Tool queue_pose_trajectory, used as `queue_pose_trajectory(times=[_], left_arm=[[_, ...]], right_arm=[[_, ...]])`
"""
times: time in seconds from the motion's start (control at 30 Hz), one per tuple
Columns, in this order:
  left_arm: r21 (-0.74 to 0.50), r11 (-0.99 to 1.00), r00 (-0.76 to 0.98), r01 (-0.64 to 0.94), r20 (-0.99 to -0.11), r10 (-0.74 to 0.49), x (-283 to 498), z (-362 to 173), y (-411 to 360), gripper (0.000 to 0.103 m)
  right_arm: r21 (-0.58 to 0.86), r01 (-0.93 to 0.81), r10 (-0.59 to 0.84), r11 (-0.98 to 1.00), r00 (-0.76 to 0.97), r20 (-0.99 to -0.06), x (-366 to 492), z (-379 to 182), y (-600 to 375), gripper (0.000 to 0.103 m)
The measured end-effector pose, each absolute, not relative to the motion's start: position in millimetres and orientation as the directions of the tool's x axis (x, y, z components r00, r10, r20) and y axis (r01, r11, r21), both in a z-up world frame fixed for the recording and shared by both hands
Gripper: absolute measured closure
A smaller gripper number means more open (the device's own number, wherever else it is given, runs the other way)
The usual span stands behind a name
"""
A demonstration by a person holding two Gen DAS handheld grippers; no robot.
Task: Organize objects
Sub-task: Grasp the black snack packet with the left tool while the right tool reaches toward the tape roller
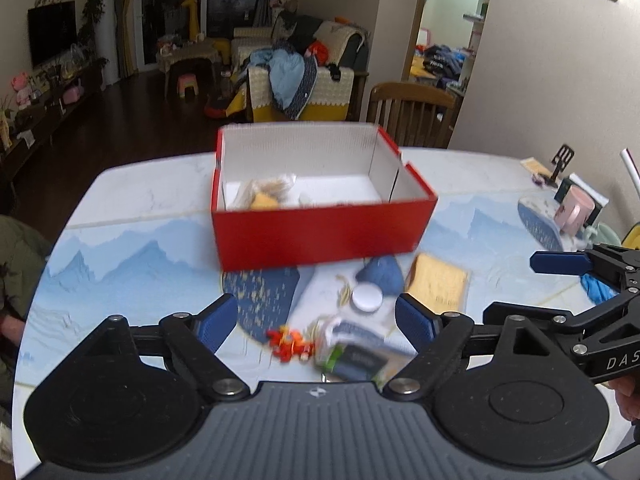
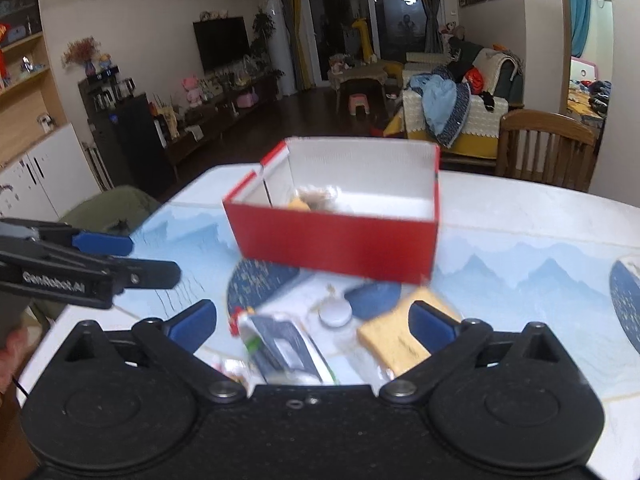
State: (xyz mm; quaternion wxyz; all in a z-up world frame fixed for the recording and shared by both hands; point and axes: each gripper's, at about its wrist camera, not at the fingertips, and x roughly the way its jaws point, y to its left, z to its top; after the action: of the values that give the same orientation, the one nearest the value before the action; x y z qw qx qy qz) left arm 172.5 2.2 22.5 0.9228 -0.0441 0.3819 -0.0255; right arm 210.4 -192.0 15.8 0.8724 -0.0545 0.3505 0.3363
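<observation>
Red cardboard box (image 1: 320, 232) sits centre frame on the table (image 1: 140, 192), open-topped, with a clear packet holding something yellow (image 1: 264, 196) already inside at its left end. Rest of the box floor looks bare.

Below the box, lower centre of the left wrist view, loose items wait on the tabletop: a small red-orange toy (image 1: 290, 344), a white round lid (image 1: 366, 298), a tan flat packet (image 1: 438, 282), a green-and-dark pouch (image 1: 354, 356). All blurred.

Left gripper (image 1: 316, 320) jaws stand wide, nothing between the pads. Right gripper (image 2: 312, 324) likewise wide and empty, hovering above the pouch and tan packet.

Judgement: early stage; one item boxed, at least four left.
</observation>
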Motion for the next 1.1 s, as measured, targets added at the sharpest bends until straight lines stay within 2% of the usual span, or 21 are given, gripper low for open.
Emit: queue_pose_trajectory(times=[0.07,0.13,0.33,0.7,1.1], left_arm=[[-0.092,0.996,0.699,0.016,-0.711,-0.077,165.1,12.7,1.4,0.014],[-0.08,0.997,0.696,0.017,-0.715,-0.069,158.9,4.8,-0.2,0.006],[-0.084,0.996,0.675,0.019,-0.734,-0.075,143.3,-18.8,-5.3,0.002],[-0.031,0.996,0.577,0.088,-0.813,-0.077,130.1,-78.3,-41.8,0.002],[-0.028,0.994,0.521,0.106,-0.85,-0.08,144.2,-100.4,-63.0,0.002]], right_arm=[[0.127,-0.623,0.532,0.772,0.525,-0.664,203.9,5.4,-193.4,0.001],[0.111,-0.635,0.523,0.764,0.511,-0.682,197.5,-6.2,-195.6,0.001],[0.031,-0.69,0.491,0.723,0.482,-0.726,177.4,-38.7,-194.5,0.001],[0.041,-0.688,0.447,0.725,0.424,-0.788,174.6,-81.7,-206.5,0.002],[0.017,-0.744,0.442,0.668,0.378,-0.814,173.7,-99.1,-210.2,0.002]])
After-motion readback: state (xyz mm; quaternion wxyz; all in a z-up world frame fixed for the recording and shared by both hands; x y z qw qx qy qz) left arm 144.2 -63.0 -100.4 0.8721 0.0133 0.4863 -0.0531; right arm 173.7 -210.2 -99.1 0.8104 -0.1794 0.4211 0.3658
